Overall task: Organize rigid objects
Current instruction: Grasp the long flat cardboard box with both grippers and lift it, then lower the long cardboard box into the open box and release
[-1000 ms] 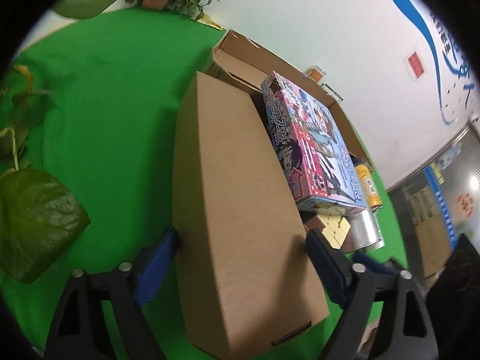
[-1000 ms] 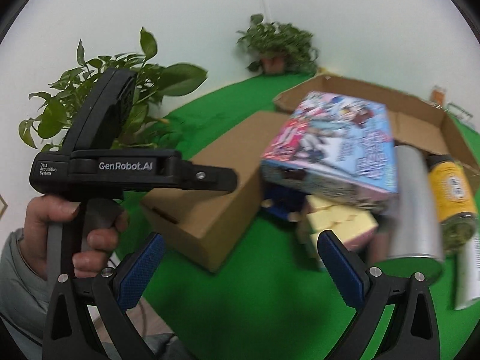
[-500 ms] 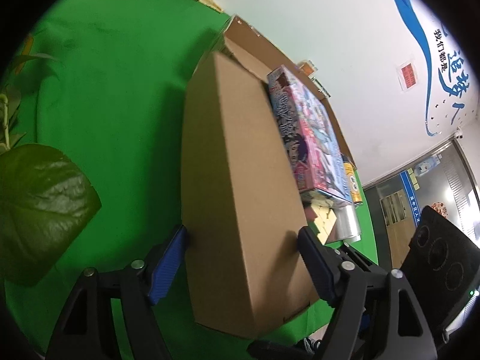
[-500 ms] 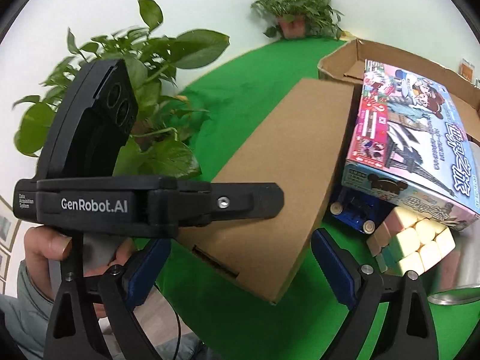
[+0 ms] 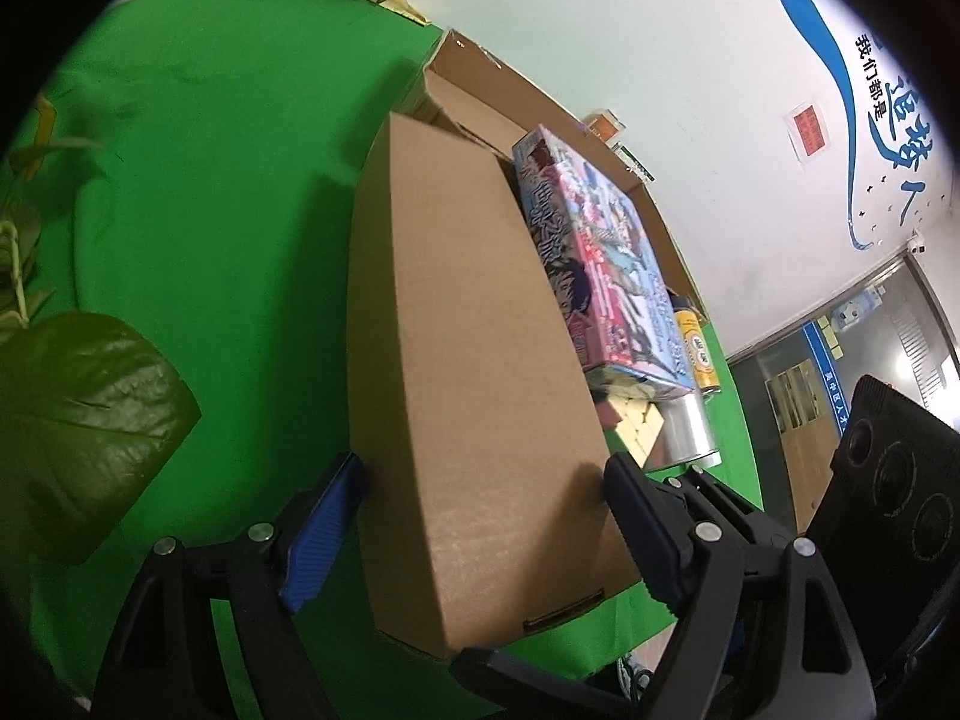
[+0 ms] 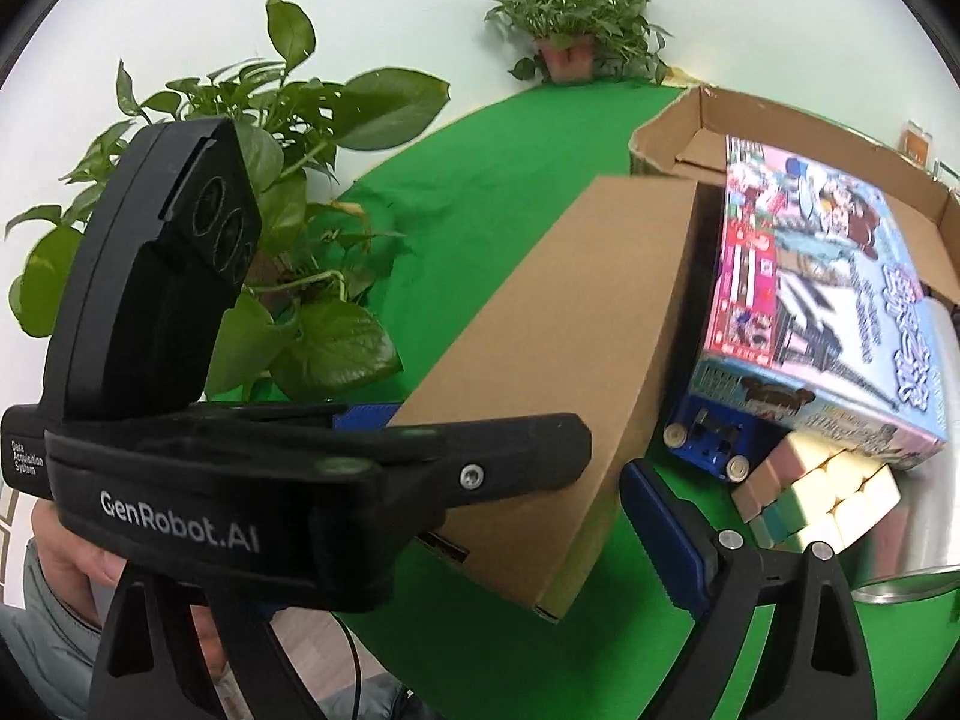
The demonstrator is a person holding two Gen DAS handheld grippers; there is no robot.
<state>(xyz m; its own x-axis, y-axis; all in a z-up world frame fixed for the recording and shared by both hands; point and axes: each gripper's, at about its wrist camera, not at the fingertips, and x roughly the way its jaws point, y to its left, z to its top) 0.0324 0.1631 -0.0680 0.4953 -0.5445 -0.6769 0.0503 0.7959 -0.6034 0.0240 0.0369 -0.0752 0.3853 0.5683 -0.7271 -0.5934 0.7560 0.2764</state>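
Observation:
A long closed brown cardboard box [image 5: 474, 360] lies on the green table; it also shows in the right wrist view [image 6: 558, 360]. My left gripper [image 5: 480, 504] is shut on its near end, one blue pad on each side. My right gripper [image 6: 522, 516] is open around the same box's near corner; its left finger is hidden behind the left gripper's body [image 6: 312, 480]. A colourful board-game box [image 5: 600, 264] leans beside the brown box, also in the right wrist view [image 6: 828, 306]. Under it lie a pastel cube [image 6: 822, 498] and a blue toy [image 6: 708, 438].
An open cardboard carton [image 6: 780, 138] stands behind the game box. A silver cylinder [image 5: 687, 432] and a yellow can [image 5: 699, 354] lie at the right. Potted plants stand at the left [image 6: 312, 276] and at the back [image 6: 570, 36]. The table's near edge [image 6: 420, 654] is close.
My right gripper has moved left and in toward the brown box's near corner, beside my left gripper. My left gripper keeps its hold on the box.

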